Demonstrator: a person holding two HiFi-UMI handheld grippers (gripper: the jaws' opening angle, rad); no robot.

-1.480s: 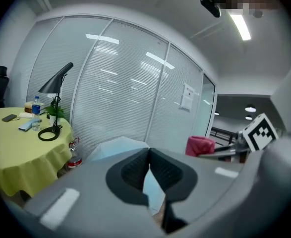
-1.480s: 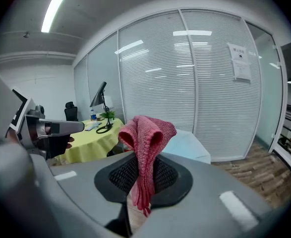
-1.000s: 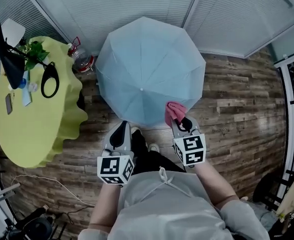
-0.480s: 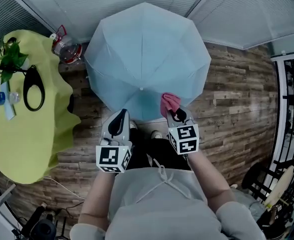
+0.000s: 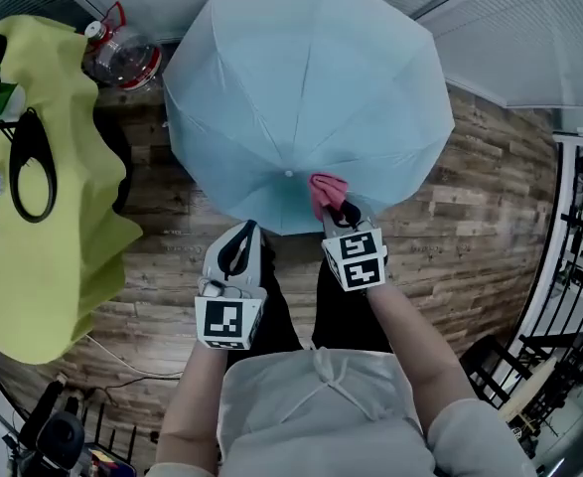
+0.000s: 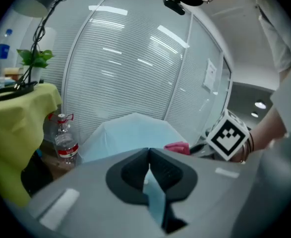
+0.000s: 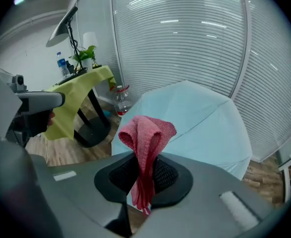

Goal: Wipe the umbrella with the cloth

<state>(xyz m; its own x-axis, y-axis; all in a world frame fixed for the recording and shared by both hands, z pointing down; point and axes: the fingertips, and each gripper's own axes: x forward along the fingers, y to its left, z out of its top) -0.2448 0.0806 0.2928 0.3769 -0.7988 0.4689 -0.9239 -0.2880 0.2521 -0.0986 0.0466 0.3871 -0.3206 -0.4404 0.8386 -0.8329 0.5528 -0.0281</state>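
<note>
A light blue open umbrella (image 5: 301, 87) rests on the wooden floor with its canopy facing me. A pink cloth (image 5: 326, 191) lies against the canopy just right of its centre tip, and my right gripper (image 5: 343, 213) is shut on it. In the right gripper view the cloth (image 7: 147, 133) bunches up out of the shut jaws (image 7: 144, 170) with the umbrella (image 7: 195, 118) behind. My left gripper (image 5: 239, 251) hovers shut and empty near the canopy's near rim. The left gripper view shows its pads (image 6: 150, 170) together, the umbrella (image 6: 130, 135) beyond and the cloth (image 6: 177, 147) at right.
A round table under a yellow-green cloth (image 5: 43, 217) stands at the left, with a black looped object (image 5: 31, 162) on it. A clear water bottle (image 5: 122, 53) stands on the floor beside it. Window blinds run behind the umbrella, and a black railing (image 5: 579, 227) lines the right.
My right gripper has carried the pink cloth from the canopy's near rim inward toward the centre tip. The view has moved closer over the umbrella. My left gripper stays shut and low.
</note>
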